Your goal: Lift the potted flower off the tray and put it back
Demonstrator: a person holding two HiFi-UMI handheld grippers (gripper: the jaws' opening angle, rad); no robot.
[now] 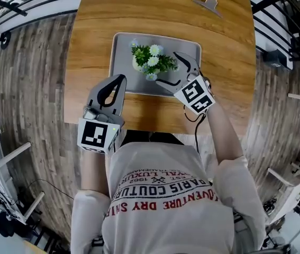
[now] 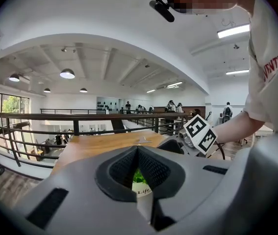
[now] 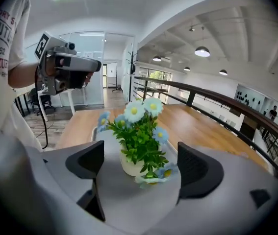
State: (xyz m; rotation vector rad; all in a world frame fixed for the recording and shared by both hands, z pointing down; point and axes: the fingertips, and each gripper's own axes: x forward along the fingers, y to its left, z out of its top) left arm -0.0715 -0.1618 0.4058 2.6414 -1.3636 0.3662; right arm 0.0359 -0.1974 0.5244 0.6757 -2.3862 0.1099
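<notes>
Potted flower (image 1: 151, 62): small white pot, green leaves, pale blue and white daisy-like blooms. It is standing upright near the middle of the tray, with one bloom drooping low beside the pot.

Tray (image 1: 119, 78): grey, rectangular, rounded corners, raised rim. It is lying flat on the wooden bench (image 1: 165, 9).

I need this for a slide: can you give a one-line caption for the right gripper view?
Open right gripper faces the potted flower on its grey tray, jaws not touching it.
</notes>
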